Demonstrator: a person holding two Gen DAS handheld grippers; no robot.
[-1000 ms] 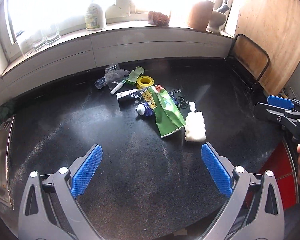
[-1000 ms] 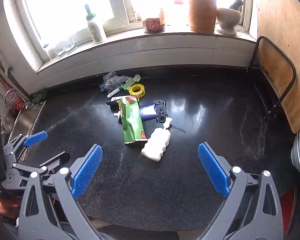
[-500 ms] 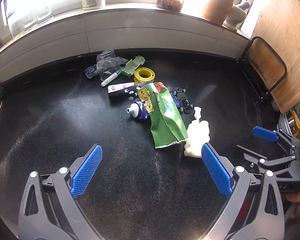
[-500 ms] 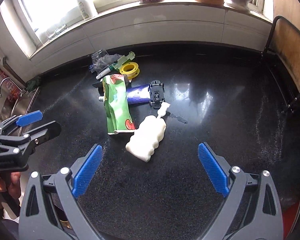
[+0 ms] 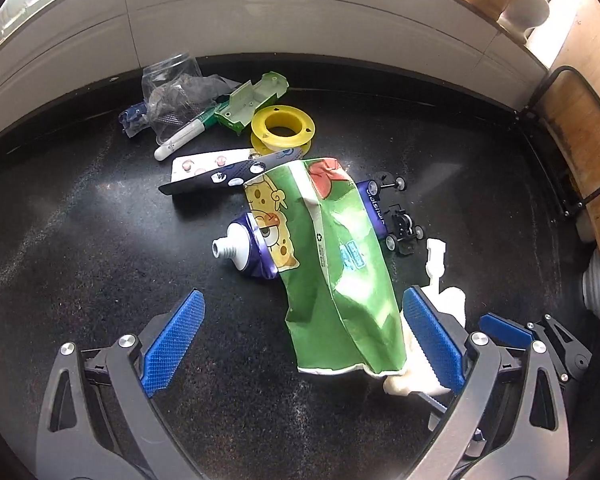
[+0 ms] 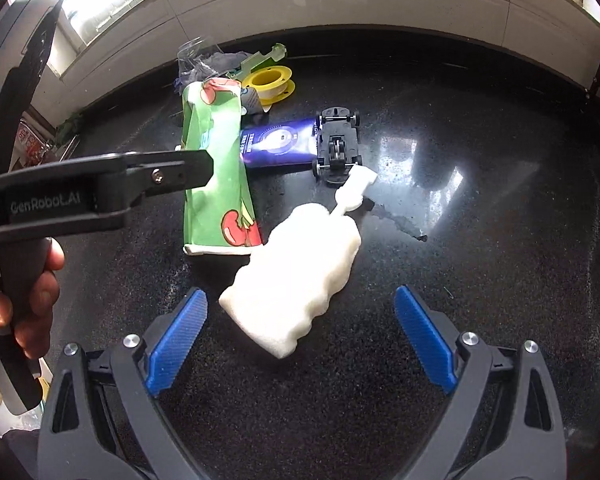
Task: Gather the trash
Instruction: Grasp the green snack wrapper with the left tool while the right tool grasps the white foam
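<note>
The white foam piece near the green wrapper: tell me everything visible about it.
The foam piece is a white, ridged block of what looks like packing foam, with a thin neck ending in a small tab by the toy car. It lies flat on the black counter, one corner at the green wrapper, between the open right gripper fingers, ungripped.
</note>
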